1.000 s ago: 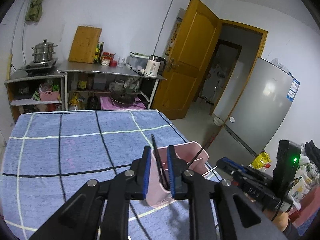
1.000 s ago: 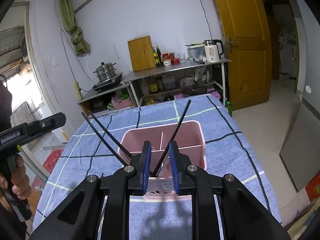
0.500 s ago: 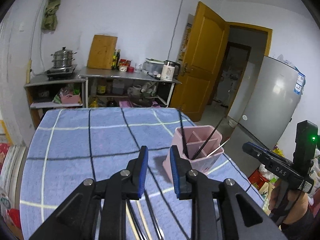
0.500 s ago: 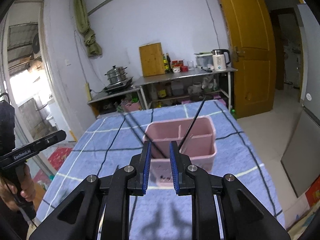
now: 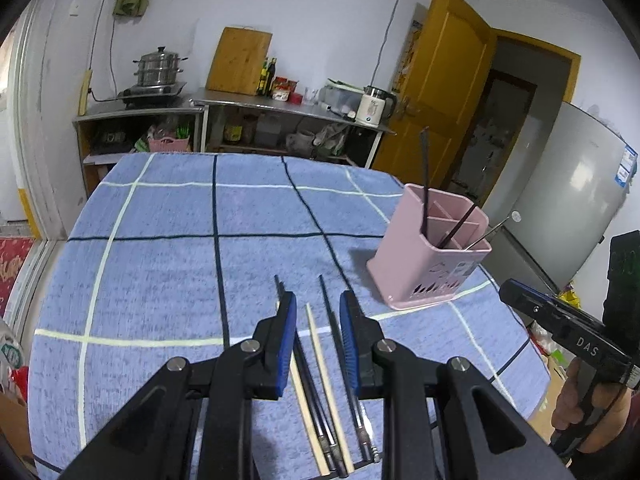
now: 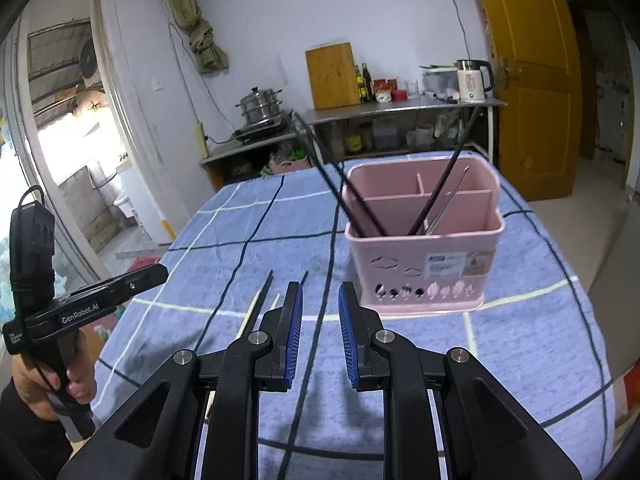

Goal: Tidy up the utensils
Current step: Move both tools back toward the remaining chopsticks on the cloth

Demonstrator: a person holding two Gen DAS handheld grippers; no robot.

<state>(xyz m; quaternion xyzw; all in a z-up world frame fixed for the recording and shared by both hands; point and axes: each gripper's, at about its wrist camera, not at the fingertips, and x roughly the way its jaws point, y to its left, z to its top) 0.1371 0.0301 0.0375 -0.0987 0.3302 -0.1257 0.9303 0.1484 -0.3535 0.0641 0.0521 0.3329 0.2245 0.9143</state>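
Here the pink utensil holder [image 5: 430,258] stands upright on the counter [image 5: 160,248], which is covered with a blue checked cloth. The holder serves as the landmark: it sits toward the far right part of the counter in the left wrist view. Inside it, dark chopsticks [image 6: 438,196] lean against its walls, some tilting left and some right, and a thin metal utensil [image 5: 490,229] pokes out over its right rim.

Nearer than the holder and to its left, loose chopsticks [image 5: 316,364] lie flat on the cloth, a mix of pale wooden ones and dark ones, roughly side by side. The left gripper [image 5: 318,340] hovers directly above them with its jaws apart and nothing between the blue pads; the sticks run beneath the gap.

The right gripper [image 6: 319,332] is in front of the holder, close to its front wall, jaws likewise apart and holding nothing. To its left, the tips of the loose chopsticks [image 6: 256,304] show on the cloth.
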